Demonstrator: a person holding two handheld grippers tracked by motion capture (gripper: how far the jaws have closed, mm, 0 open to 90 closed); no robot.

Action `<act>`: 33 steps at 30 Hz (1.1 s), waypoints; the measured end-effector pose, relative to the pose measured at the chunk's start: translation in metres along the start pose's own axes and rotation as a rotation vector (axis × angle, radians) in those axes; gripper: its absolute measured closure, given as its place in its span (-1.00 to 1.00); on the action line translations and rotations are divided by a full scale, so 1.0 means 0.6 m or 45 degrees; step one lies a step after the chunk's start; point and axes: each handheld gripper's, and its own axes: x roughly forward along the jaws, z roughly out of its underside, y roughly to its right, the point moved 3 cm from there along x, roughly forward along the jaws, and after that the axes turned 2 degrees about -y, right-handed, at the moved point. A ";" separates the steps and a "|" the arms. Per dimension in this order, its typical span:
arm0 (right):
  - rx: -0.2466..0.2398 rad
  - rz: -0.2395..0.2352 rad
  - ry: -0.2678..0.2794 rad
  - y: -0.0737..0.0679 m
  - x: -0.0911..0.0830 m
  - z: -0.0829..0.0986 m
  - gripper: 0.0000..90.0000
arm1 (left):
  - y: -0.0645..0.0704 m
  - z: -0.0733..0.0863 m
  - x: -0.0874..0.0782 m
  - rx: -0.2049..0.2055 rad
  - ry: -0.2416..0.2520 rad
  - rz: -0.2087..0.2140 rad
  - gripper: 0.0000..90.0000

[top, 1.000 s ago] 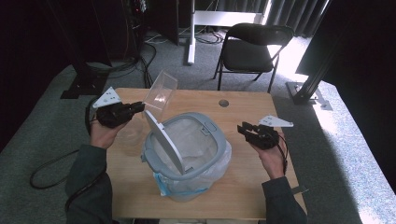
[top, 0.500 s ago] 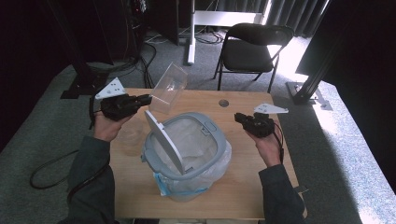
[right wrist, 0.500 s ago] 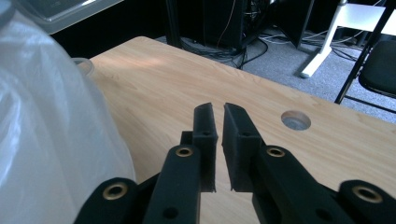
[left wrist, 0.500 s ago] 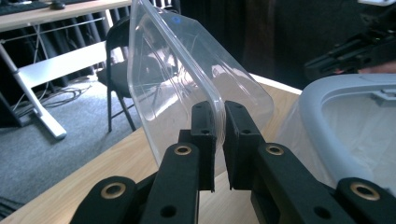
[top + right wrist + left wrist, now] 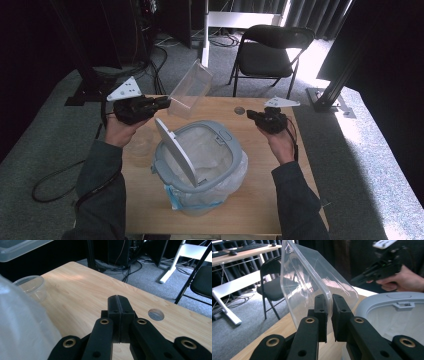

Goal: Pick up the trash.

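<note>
My left gripper point(image 5: 165, 102) point(image 5: 329, 315) is shut on the rim of a clear plastic container point(image 5: 190, 87) point(image 5: 312, 287), held tilted in the air above the table's far left. A grey bin point(image 5: 200, 160) point(image 5: 397, 302) lined with a translucent bag stands mid-table, its swing lid point(image 5: 172, 145) tipped up. My right gripper point(image 5: 252, 116) point(image 5: 117, 312) hovers over the far right of the table with its jaws pressed together and nothing between them; it appears in the left gripper view as the right gripper point(image 5: 382, 267) in a hand.
A clear plastic cup point(image 5: 139, 146) point(image 5: 31, 286) stands on the wooden table point(image 5: 260, 200) left of the bin. A round cable hole point(image 5: 239, 110) point(image 5: 156, 314) sits near the far edge. A black folding chair point(image 5: 272, 50) stands beyond the table, cables lie on the floor.
My left gripper has lifted the clear container up and away toward the far left. My right gripper has risen and moved toward the far edge.
</note>
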 end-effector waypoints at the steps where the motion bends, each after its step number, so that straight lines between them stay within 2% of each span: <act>1: -0.001 0.004 0.000 0.002 0.003 -0.003 1.00 | 0.001 -0.002 0.001 -0.001 0.006 0.004 0.86; 4: 0.025 -0.001 -0.006 0.010 0.017 -0.015 1.00 | 0.005 -0.006 0.003 0.000 0.017 0.018 0.86; 12: 0.016 -0.002 -0.036 0.015 0.044 -0.031 1.00 | 0.018 -0.016 0.007 0.012 0.033 0.053 0.86; 24: 0.021 -0.014 -0.048 0.021 0.074 -0.052 1.00 | 0.021 -0.023 0.009 0.014 0.040 0.069 0.86; 30: 0.032 -0.039 -0.026 0.027 0.086 -0.056 1.00 | 0.024 -0.027 0.007 0.017 0.046 0.084 0.86; 33: 0.050 -0.071 -0.011 0.027 0.092 -0.062 1.00 | 0.026 -0.029 0.008 0.014 0.051 0.097 0.86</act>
